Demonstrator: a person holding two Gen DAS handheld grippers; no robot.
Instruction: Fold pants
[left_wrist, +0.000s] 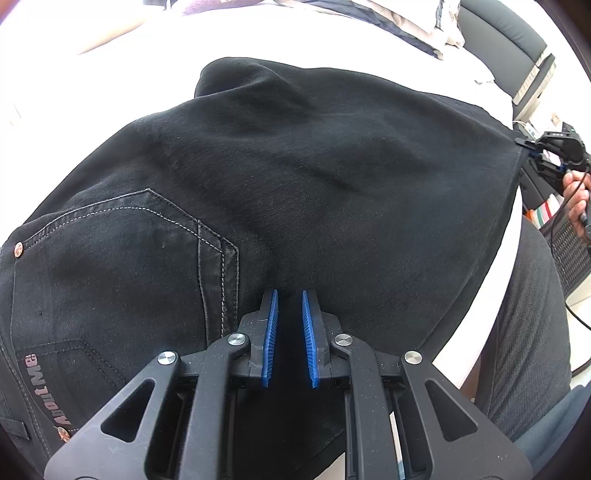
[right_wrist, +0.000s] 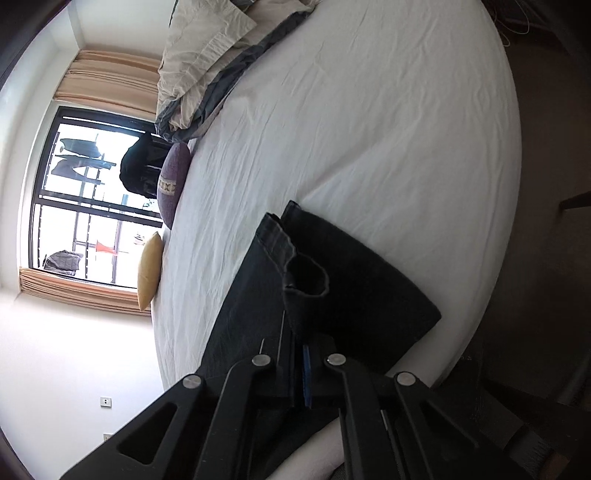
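Lying across the near part of a white bed sheet (left_wrist: 258, 40), the black pants (left_wrist: 295, 166) fill most of the left wrist view, doubled over so the seat with its back pocket (left_wrist: 122, 251) sits at the left. Pale contrast stitching outlines the pocket, and copper-coloured rivets (left_wrist: 17, 249) mark its corners. Below the pocket a pinkish embroidered label (left_wrist: 48, 391) runs sideways; it seems to read "AboutMe", though the middle letters are hard to make out.

The left gripper (left_wrist: 289, 295) points steeply down at the pants, its blue ribbed pads (left_wrist: 270, 332) drawn close together and clenched on a pinch of the black cloth at the near middle of the garment. At the far right edge of that view the right gripper (left_wrist: 522, 142) holds the corner of the pants, with a hand (left_wrist: 578, 199) on its handle.

In the right wrist view the right gripper (right_wrist: 299, 354) is squeezed tight on the fabric, a sliver of blue pad (right_wrist: 306, 373) showing between dark layers. Beyond it the two leg hems (right_wrist: 291, 236) lie stacked on the sheet. Farther off are a rumpled duvet (right_wrist: 207, 48), a purple cushion (right_wrist: 173, 181), a yellow cushion (right_wrist: 149, 269) and a window (right_wrist: 81, 199) with peach curtains (right_wrist: 110, 77).
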